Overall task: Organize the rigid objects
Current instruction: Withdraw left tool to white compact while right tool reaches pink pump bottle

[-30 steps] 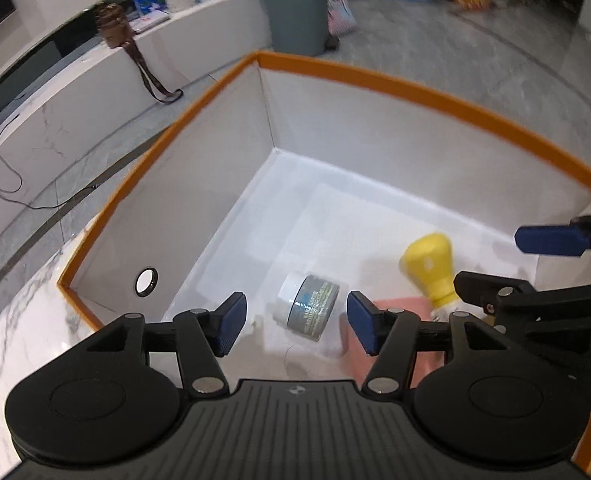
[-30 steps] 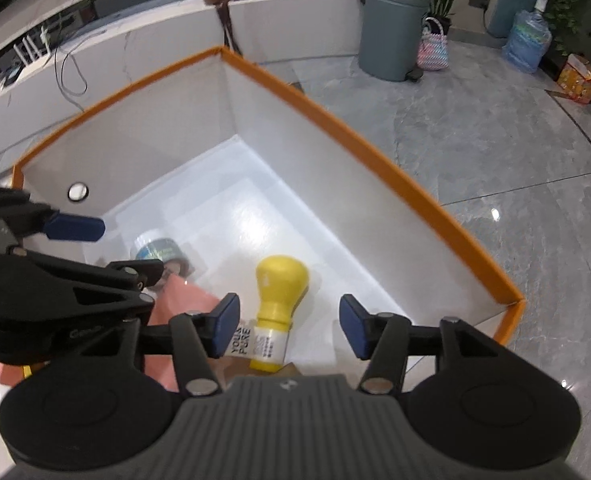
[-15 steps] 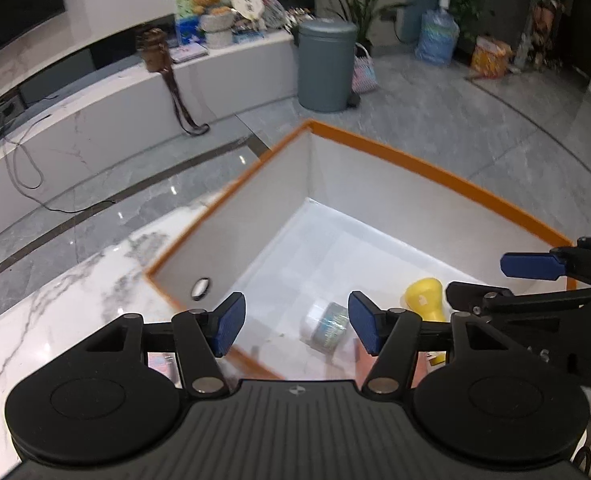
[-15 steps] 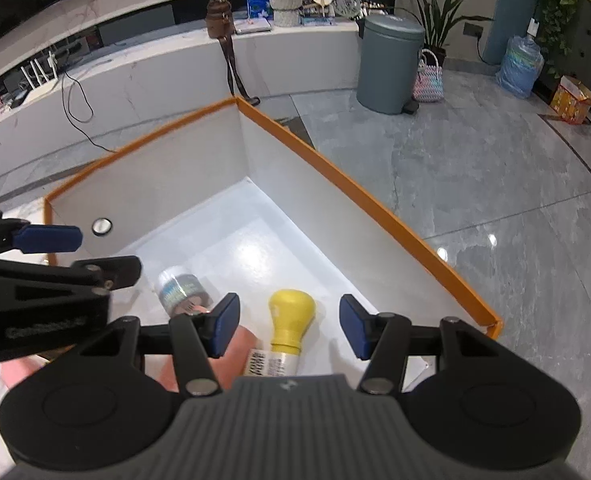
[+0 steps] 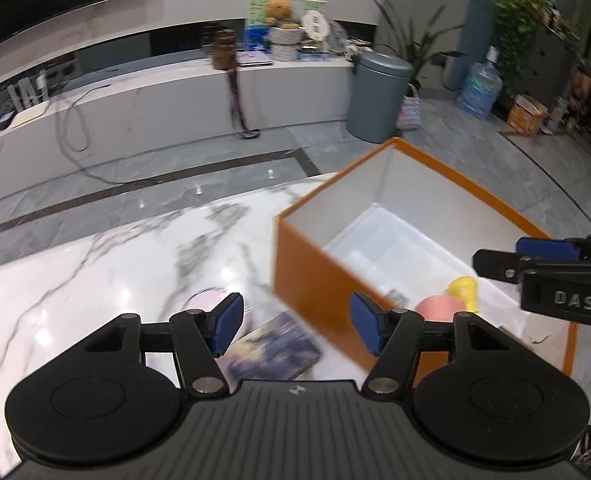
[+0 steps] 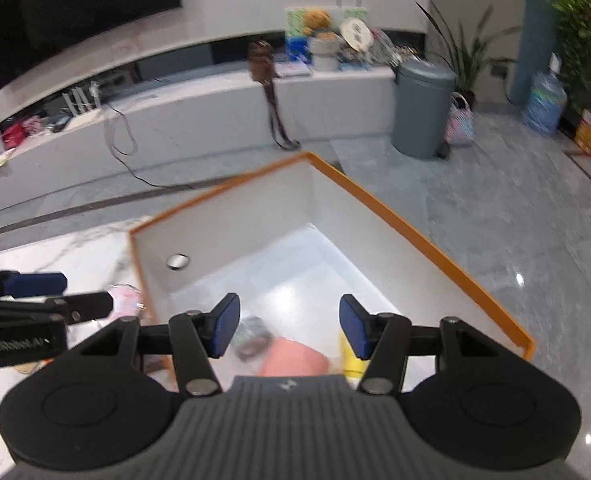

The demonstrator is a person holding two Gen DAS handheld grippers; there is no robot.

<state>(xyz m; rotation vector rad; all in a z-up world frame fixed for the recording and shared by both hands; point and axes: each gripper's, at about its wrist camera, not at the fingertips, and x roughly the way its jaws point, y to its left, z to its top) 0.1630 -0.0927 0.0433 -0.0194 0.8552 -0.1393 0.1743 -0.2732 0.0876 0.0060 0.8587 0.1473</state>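
Observation:
An orange box with white inside [image 5: 319, 264] [image 6: 435, 248] stands on the marble table. In it lie a yellow-capped bottle [image 5: 463, 290] [image 6: 349, 360], a pink object [image 5: 435, 308] [image 6: 295, 360] and a small jar [image 6: 251, 336]. On the table left of the box lie a dark patterned book [image 5: 275, 348] and a round pinkish item [image 5: 203, 300] [image 6: 125, 300]. My left gripper [image 5: 293, 322] is open and empty above the book. My right gripper [image 6: 287, 326] is open and empty above the box's near end.
The marble table [image 5: 95, 280] runs to the left. Beyond it are grey floor, a white counter with clutter [image 5: 279, 40], a grey bin [image 5: 377, 96] [image 6: 421, 108], plants and a water jug [image 5: 479, 88].
Both grippers have risen and pulled back out of the box. The left one has swung left over the table, so the book and the round item come into view.

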